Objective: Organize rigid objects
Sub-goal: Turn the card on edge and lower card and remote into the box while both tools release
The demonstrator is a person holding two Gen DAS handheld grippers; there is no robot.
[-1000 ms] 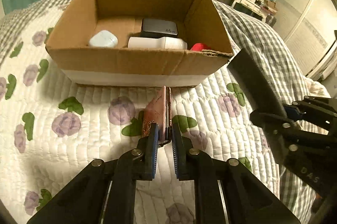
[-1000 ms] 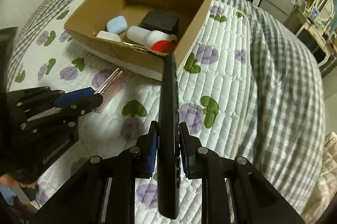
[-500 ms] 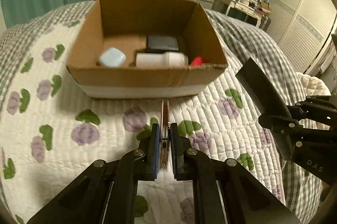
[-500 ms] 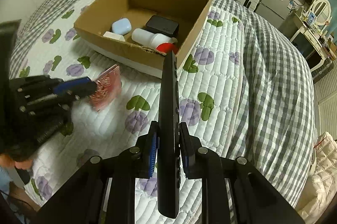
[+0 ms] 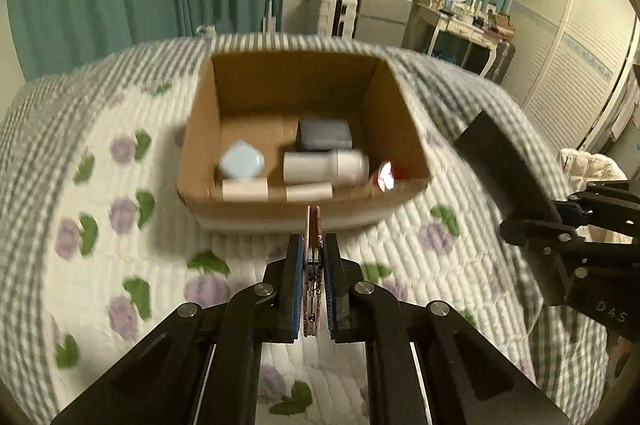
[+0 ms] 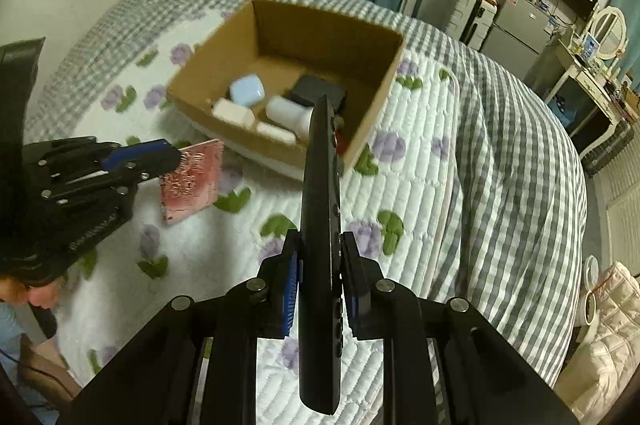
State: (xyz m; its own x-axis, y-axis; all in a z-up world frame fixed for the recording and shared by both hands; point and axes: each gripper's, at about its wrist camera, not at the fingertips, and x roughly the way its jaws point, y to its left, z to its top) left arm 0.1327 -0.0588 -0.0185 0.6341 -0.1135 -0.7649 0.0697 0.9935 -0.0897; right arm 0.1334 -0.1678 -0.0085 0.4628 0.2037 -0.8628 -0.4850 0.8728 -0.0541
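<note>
My left gripper (image 5: 312, 245) is shut on a thin pink patterned card case (image 5: 313, 225), held edge-on above the quilt in front of the cardboard box (image 5: 304, 105). The right wrist view shows the case's flat pink face (image 6: 192, 177) in the left gripper (image 6: 176, 157). My right gripper (image 6: 320, 245) is shut on a long black remote control (image 6: 320, 185), held upright above the bed; it also shows in the left wrist view (image 5: 504, 177). The box (image 6: 384, 93) holds a light-blue case (image 5: 242, 161), a white bottle (image 5: 324, 167), a dark grey block (image 5: 325, 134), white blocks and a red object (image 5: 386, 177).
The box sits on a bed with a white floral quilt (image 5: 120, 225) and a grey checked blanket (image 6: 500, 145). Teal curtains, a TV, a fridge and a dressing table stand behind. A white padded item (image 6: 608, 325) lies right of the bed.
Both grippers have risen with their objects, so the box now looks smaller and farther. More of the box's inside shows, including the white blocks along its near wall.
</note>
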